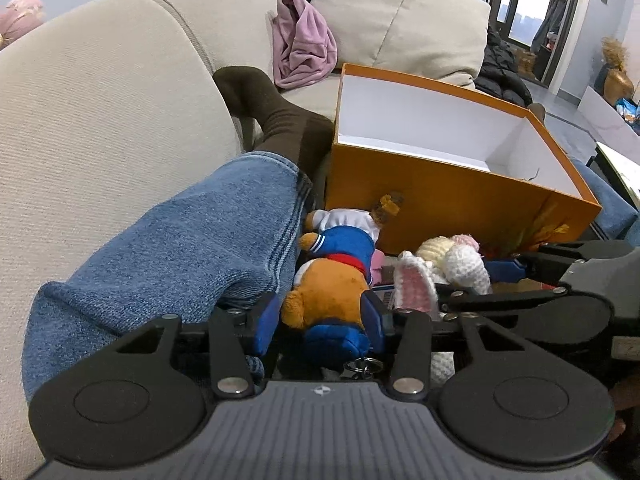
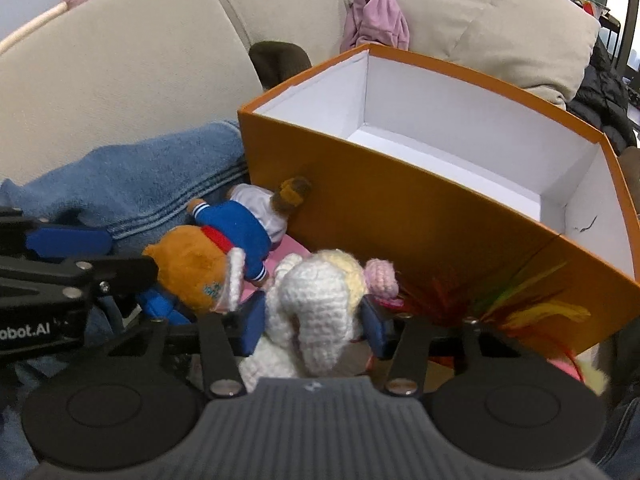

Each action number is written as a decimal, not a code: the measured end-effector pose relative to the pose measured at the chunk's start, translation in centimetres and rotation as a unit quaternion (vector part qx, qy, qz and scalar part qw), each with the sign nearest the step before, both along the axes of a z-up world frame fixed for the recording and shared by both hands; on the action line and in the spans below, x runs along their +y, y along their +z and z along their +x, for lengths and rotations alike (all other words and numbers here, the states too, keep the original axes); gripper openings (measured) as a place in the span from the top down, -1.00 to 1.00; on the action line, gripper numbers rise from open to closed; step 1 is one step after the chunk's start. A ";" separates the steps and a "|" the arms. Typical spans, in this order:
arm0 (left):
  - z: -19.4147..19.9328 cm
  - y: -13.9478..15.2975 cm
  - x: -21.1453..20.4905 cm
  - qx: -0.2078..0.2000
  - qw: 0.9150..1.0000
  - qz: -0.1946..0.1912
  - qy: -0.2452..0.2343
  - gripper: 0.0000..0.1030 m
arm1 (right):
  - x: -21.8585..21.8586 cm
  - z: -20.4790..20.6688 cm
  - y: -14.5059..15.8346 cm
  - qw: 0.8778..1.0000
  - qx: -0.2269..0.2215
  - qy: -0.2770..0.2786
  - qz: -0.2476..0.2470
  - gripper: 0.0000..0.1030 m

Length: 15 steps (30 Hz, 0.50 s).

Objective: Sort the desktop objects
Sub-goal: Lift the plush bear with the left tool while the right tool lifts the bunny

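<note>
Plush bear lies lengthwise toward the orange box, left gripper clamping its head; right gripper clamps the crocheted rabbit; only the right view shows feathers.

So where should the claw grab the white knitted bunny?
Best around the bunny's round white middle, coming from above with a blue finger on each side. That part looks thick and squashy, while the floppy ear would likely slip. The right claw already straddles it there.
</note>
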<state>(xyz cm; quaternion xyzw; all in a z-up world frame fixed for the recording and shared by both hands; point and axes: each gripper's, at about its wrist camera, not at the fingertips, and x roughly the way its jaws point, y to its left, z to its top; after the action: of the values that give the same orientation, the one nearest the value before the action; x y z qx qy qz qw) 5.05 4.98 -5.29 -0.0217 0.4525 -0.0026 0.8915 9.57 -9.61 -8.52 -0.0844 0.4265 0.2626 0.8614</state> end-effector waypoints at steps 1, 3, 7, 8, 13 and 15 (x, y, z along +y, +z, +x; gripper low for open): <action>0.0 0.0 -0.1 0.001 1.000 0.001 -0.001 -0.01 | -0.1 -0.1 0.2 1.000 0.000 0.001 0.002 0.06; 0.0 0.0 -0.1 0.002 1.000 0.005 -0.003 -0.01 | -0.4 -0.1 0.6 1.000 -0.003 0.006 0.007 0.12; 0.2 0.0 -0.1 0.007 1.000 0.005 -0.011 -0.04 | -1.5 -0.3 2.1 0.999 -0.007 0.013 0.032 0.14; 0.3 -0.1 -0.1 0.010 1.000 0.005 -0.014 -0.07 | -1.8 -0.3 2.5 0.999 -0.009 0.014 0.039 0.14; 0.8 -0.4 -0.3 0.016 0.999 0.010 -0.035 -0.15 | -3.4 0.0 4.9 0.997 -0.034 0.017 0.067 0.14; 1.0 -0.5 -0.3 0.017 0.999 0.008 -0.047 -0.21 | -4.2 0.2 5.9 0.995 -0.040 0.018 0.085 0.14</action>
<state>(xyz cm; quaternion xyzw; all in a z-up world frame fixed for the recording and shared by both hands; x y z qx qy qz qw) 6.04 4.67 -5.81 0.0067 0.4684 -0.0402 0.8826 9.75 -13.79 -2.58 -0.0285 0.3662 0.3096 0.8771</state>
